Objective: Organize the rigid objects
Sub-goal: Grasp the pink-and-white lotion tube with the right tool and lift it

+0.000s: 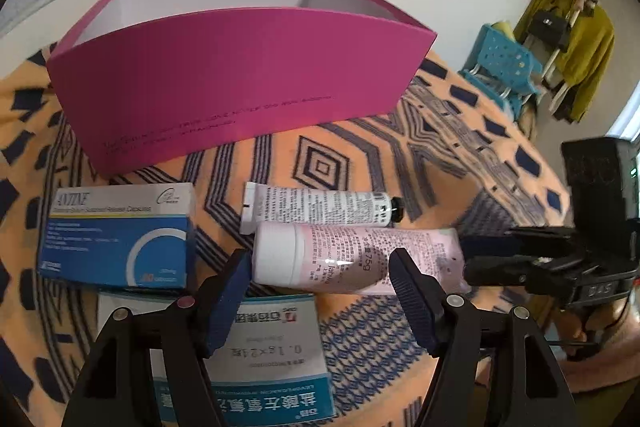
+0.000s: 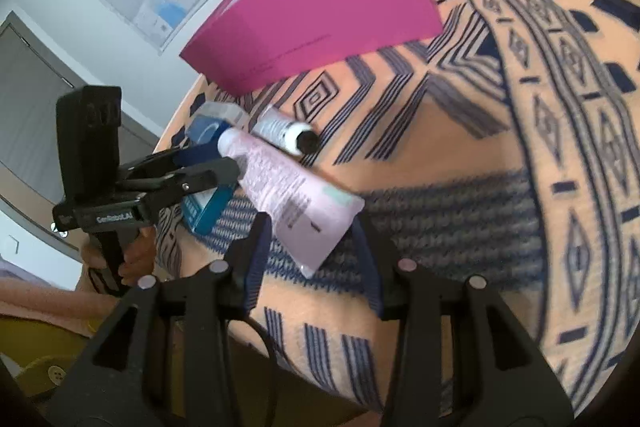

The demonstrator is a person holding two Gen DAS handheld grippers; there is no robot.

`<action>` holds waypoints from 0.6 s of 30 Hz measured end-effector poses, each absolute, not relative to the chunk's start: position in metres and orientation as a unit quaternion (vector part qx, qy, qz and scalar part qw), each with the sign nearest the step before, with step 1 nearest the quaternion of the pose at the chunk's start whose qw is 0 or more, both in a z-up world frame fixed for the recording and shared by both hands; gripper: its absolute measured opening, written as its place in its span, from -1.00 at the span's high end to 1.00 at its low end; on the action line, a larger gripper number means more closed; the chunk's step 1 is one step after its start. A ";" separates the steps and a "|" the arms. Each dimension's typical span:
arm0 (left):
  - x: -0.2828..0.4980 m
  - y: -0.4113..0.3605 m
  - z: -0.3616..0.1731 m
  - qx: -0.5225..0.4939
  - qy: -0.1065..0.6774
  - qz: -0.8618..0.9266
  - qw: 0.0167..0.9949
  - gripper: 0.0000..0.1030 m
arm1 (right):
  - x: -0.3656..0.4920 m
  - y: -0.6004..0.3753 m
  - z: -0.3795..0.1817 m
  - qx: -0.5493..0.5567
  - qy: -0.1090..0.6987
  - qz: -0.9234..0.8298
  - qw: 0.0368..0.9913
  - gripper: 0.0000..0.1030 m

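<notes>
Both tools stood around the pink tube (image 1: 356, 259), which lay on the patterned blanket (image 1: 460, 115) in front of the open magenta box (image 1: 240, 79), just beside a thinner white tube (image 1: 320, 205) and near two medicine cartons. The left gripper (image 1: 320, 263) was spread wide, its pads either side of the tube's body near the cap and holding nothing; the right gripper (image 2: 312, 231) was likewise open, its jaws flanking the crimped tail, and whether either pad touched the plastic could not be told. The step in hand looked like picking this tube up for the box. Done well, one tool would close squarely across the firmer section by the cap, since the flat tail would probably fold or slip, and lift straight to avoid nudging the thin tube. Seen from the left wrist, the tube's long axis ran left to right, white cap pointing left toward the blue carton (image 1: 116, 235), crimp to the right
</notes>
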State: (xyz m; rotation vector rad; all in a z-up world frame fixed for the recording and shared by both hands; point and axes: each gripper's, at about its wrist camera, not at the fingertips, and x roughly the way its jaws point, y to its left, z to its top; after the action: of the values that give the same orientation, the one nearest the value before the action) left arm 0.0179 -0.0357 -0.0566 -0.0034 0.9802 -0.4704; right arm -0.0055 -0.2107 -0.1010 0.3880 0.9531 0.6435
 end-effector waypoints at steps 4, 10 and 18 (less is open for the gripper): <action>0.017 -0.030 -0.054 -0.018 0.467 -0.223 0.856 -0.39 | -0.003 -0.207 -0.099 0.184 0.442 0.298 0.826 0.12; 0.011 -0.043 -0.046 -0.023 0.456 -0.253 0.853 -0.39 | 0.000 -0.203 -0.088 0.182 0.428 0.321 0.825 0.16; 0.015 -0.041 -0.054 -0.026 0.471 -0.240 0.848 -0.39 | 0.008 -0.211 -0.094 0.181 0.441 0.294 0.828 0.16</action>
State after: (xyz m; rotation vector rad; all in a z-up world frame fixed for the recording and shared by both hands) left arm 0.0149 -0.0409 -0.0538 -0.0554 0.9939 -0.5067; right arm 0.0080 -0.2110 -0.0939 0.3851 0.9369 0.6236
